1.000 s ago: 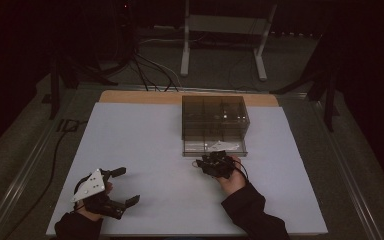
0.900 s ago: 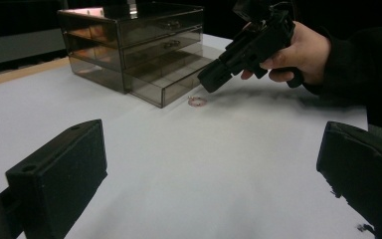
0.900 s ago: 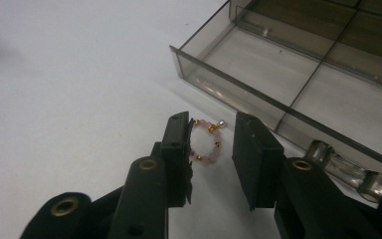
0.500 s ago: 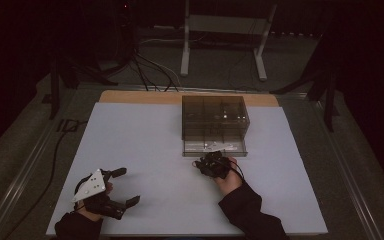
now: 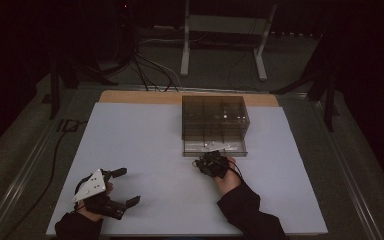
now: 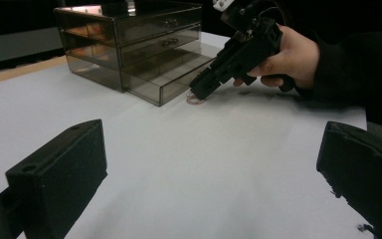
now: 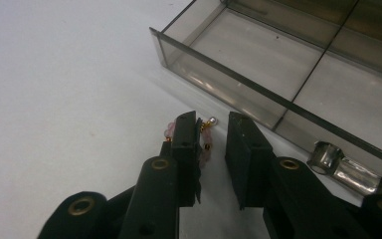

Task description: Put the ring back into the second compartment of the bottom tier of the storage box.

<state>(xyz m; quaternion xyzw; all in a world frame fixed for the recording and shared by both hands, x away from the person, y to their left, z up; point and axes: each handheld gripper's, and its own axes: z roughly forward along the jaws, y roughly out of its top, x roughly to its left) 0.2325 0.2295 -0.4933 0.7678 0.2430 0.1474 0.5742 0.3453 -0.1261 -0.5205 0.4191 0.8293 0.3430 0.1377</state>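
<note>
A smoky clear drawer cabinet (image 5: 215, 117) stands mid-table with its bottom drawer (image 5: 214, 146) pulled out. Just before the drawer front (image 7: 214, 74) a pink bead bracelet (image 7: 205, 142) lies on the white table. My right gripper (image 7: 214, 122) points down at it. Its jaws have just been closing and still show a gap; the beads lie between them against the left jaw's pad. From the left gripper view, the right gripper (image 6: 199, 92) tips onto the bracelet (image 6: 195, 99). My left gripper (image 5: 130, 186) rests open and empty at the near left, jaws (image 6: 211, 139) wide.
The drawer's silver handle (image 7: 328, 157) sits close to the right jaw. The white table top (image 5: 145, 145) spreads between both hands. Cables (image 5: 145, 70) and a metal stand (image 5: 225, 30) lie on the floor beyond the far edge.
The right gripper has shifted slightly at the drawer's front. The left gripper has kept still.
</note>
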